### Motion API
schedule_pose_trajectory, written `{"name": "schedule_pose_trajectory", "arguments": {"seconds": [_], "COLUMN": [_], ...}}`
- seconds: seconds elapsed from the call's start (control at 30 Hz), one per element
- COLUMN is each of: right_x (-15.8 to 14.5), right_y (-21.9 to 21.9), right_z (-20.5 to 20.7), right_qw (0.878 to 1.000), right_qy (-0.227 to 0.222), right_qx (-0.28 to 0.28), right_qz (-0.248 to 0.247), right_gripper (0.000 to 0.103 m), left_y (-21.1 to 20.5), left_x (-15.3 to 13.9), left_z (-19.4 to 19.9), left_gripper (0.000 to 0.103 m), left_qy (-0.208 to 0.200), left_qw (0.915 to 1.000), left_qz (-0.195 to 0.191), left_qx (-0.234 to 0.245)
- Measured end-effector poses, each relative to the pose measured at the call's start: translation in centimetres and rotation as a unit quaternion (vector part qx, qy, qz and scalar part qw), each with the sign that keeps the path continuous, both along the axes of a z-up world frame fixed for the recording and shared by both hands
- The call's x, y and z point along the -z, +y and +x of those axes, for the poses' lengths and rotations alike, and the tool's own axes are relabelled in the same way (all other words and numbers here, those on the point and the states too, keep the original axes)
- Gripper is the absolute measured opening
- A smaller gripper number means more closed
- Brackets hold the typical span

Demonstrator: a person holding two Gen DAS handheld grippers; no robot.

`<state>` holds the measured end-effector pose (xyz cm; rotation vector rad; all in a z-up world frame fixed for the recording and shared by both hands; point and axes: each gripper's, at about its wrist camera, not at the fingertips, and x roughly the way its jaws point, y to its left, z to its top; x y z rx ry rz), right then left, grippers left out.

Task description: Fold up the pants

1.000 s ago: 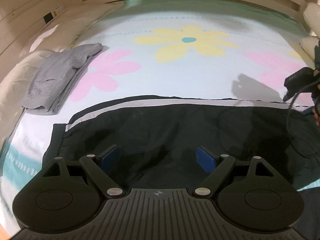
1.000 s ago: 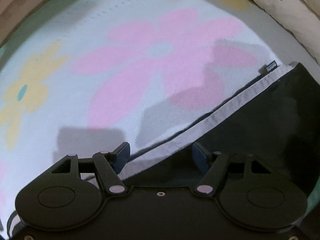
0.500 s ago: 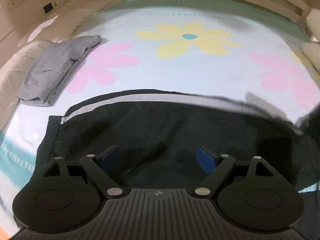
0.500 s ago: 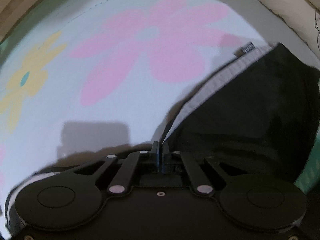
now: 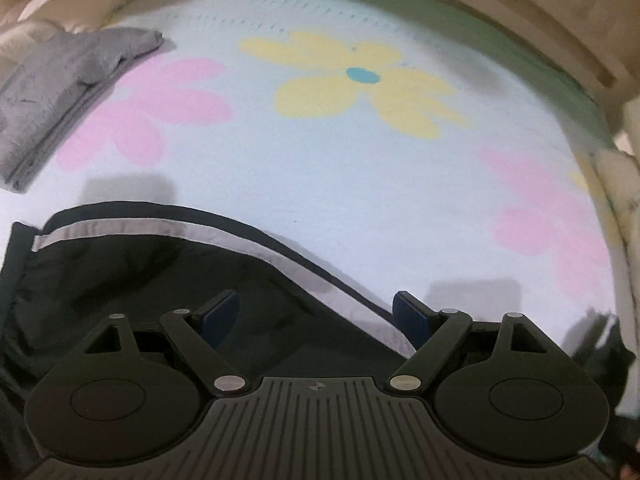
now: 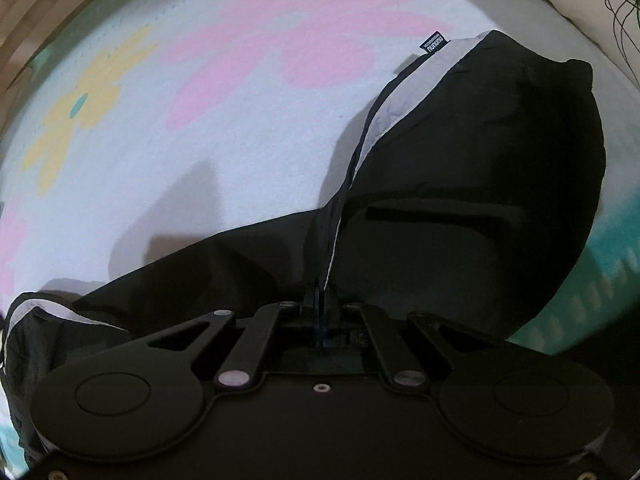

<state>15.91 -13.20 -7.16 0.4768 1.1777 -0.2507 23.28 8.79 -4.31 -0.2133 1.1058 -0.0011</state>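
Black pants (image 6: 460, 184) w/ grey side stripe (image 5: 120, 229), one end lifted off bedsheet (image 5: 320, 168).

Pants (image 5: 140, 280) on bedsheet (image 5: 320, 184), folded garment (image 5: 60, 92) far-left

Right hand-held gripper (image 6: 320, 312): was spread, now clamped on striped edge of pants (image 6: 480, 168); edge lifted, drawn across over itself.

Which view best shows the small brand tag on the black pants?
The right wrist view: the brand tag stands clear at the pale stripe's far end on the black pants, which the right gripper pinches. The left wrist view shows no tag, only the striped edge.
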Motion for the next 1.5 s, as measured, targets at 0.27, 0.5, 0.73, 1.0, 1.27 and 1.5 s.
{"name": "schedule_pose_trajectory", "arguments": {"seconds": [0.27, 0.5, 0.73, 1.0, 1.27, 1.5], "right_x": [0.9, 0.9, 1.6, -3.2, -7.1, -4.2], "right_y": [-0.7, -1.0, -1.5, -2.0, -2.1, -1.9], "right_z": [0.1, -0.2, -0.5, -4.2, -14.0, -20.7], "right_qw": [1.0, 1.0, 1.0, 0.998, 0.995, 0.997], "right_qy": [-0.003, -0.006, -0.013, -0.064, -0.1, -0.073], "right_qx": [-0.008, -0.01, -0.009, 0.003, 0.004, 0.007], "right_qz": [-0.001, 0.002, 0.005, 0.0, 0.005, -0.001], "right_gripper": [0.005, 0.005, 0.005, 0.005, 0.005, 0.005], "left_y": [-0.8, -3.3, -2.2, -1.6, -1.9, -0.4], "left_x": [3.6, 5.3, 3.6, -4.3, -6.2, -1.5], "left_z": [2.8, 3.3, 0.4, -8.4, -17.5, -23.1], "left_gripper": [0.083, 0.067, 0.007, 0.006, 0.006, 0.006], "left_qy": [0.052, 0.072, 0.036, -0.04, -0.08, -0.049], "left_qw": [0.9981, 0.9964, 0.9969, 0.9981, 0.9957, 0.9964], "left_qz": [-0.023, 0.044, 0.063, 0.042, 0.044, 0.062], "left_qx": [-0.025, -0.008, -0.031, -0.021, 0.012, 0.032]}}
